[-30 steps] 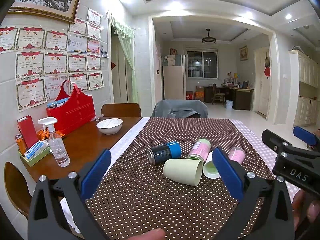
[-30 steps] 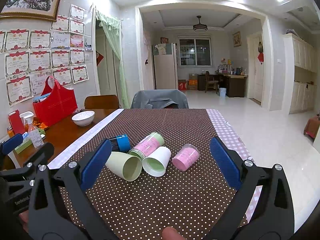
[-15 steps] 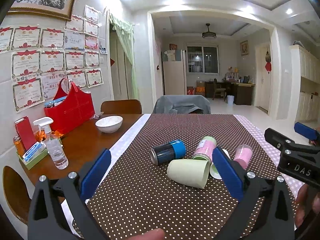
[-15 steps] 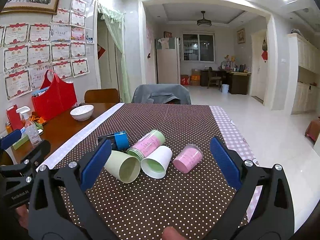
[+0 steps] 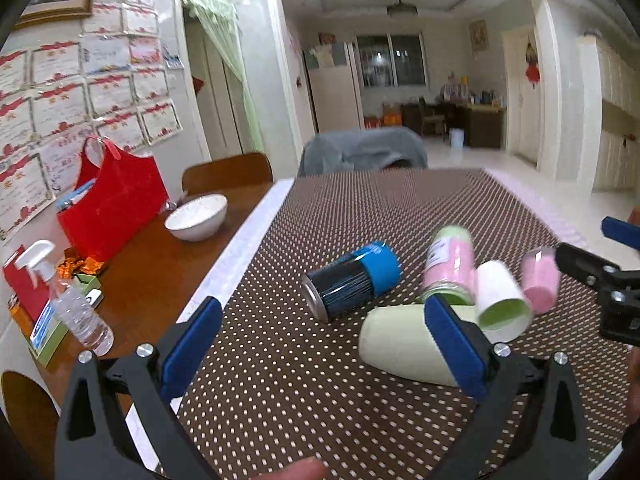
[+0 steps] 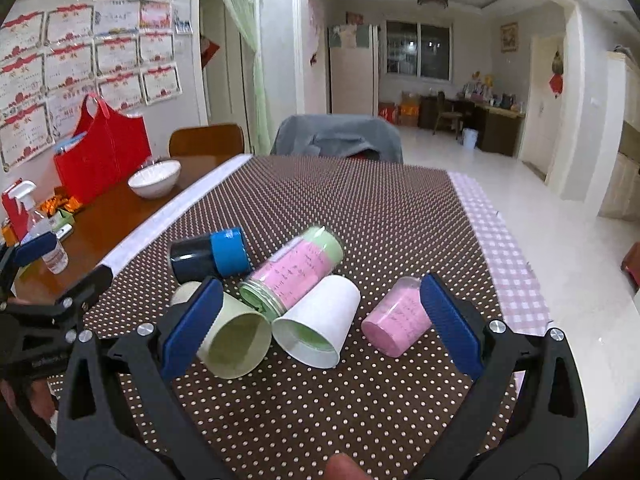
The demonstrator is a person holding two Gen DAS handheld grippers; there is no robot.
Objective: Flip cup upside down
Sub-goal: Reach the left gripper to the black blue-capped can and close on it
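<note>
Our left gripper (image 5: 322, 338), black angular frame, blue finger pads (image 5: 192, 332), silver screws, our right gripper (image 6: 320, 322) identical

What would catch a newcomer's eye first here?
A huddle of containers lying on their sides mid-cloth: black can, pink jar, pale green cup, white cup, small pink jar. Both tools hang open just short of them. A red bag stands by the left wall.

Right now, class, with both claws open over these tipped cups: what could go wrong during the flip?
1. The green cup lies on its side against the white cup and the jar; gripping it may set the neighbours rolling.
2. The pink jar lies nearest the cloth's right side and could roll towards the table edge.
</note>
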